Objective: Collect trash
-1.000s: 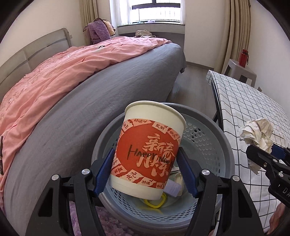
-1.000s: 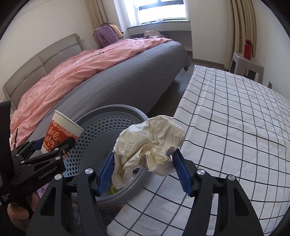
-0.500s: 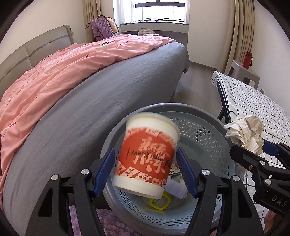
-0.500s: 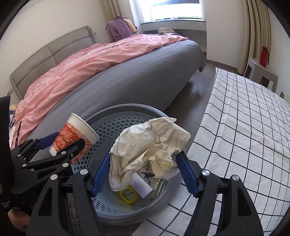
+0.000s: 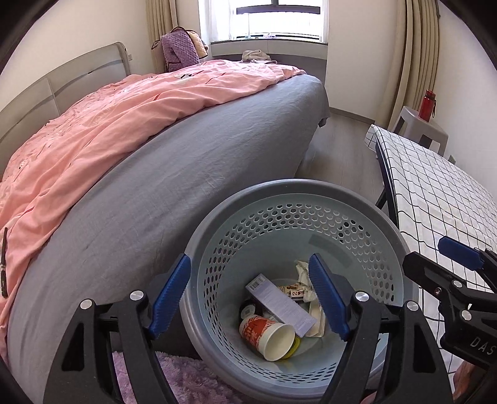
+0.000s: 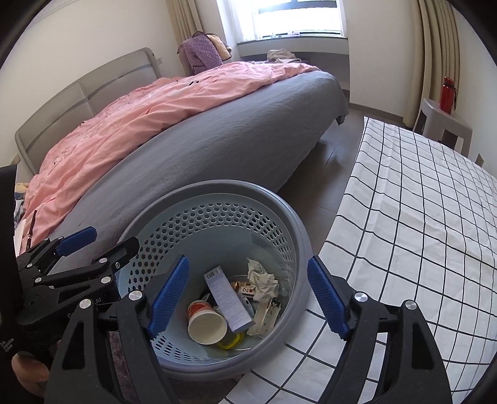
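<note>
Trash basket [image 5: 289, 192] sits under both my claws so drops land inside; left claw [image 5: 248, 298] and right claw [image 6: 247, 295] are opening, nothing between them, paper cup [image 5: 267, 337] already in.

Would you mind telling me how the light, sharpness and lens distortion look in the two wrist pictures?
Left wrist view: the window is blown out to white, the bed bulges from the fisheye, corners are black, and the cup in the bin is sharp. Right wrist view: the same glare at the window, the tablecloth grid curves, no motion blur, soft daylight, faint shadows.
</note>
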Action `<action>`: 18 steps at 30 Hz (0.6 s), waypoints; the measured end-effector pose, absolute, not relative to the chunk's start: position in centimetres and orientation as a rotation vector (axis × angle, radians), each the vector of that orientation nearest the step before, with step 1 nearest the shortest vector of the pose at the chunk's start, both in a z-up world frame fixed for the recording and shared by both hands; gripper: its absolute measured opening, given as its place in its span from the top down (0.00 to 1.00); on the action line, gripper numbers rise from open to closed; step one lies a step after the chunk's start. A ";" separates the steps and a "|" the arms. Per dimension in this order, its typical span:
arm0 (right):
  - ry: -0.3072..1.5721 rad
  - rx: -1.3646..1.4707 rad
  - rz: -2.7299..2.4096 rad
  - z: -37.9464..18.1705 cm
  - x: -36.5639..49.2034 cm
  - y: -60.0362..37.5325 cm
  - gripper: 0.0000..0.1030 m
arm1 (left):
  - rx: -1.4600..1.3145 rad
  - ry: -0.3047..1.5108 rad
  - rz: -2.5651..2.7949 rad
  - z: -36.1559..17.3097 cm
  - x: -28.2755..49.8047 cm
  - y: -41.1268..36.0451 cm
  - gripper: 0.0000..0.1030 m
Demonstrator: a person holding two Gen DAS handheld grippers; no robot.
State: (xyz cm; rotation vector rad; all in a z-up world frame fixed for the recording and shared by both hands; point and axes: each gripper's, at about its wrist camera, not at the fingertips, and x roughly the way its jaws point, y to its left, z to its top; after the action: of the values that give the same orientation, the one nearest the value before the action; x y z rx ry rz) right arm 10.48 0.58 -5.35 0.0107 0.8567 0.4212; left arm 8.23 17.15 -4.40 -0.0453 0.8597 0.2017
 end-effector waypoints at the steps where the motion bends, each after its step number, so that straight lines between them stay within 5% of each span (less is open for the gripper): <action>1: 0.857 0.012 0.420 -5.3 10.5 0.5 0.25 | -0.045 0.859 0.203 -4.4 8.2 17.2 0.26; 18: 0.858 0.026 0.399 -5.3 10.1 -0.1 0.25 | -0.037 0.853 0.224 -3.8 7.7 17.1 0.19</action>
State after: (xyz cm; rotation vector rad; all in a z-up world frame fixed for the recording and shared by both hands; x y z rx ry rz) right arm 10.09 -0.14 -5.26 0.0263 0.8578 0.3994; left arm 7.68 17.08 -3.85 -0.0366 0.8530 0.2235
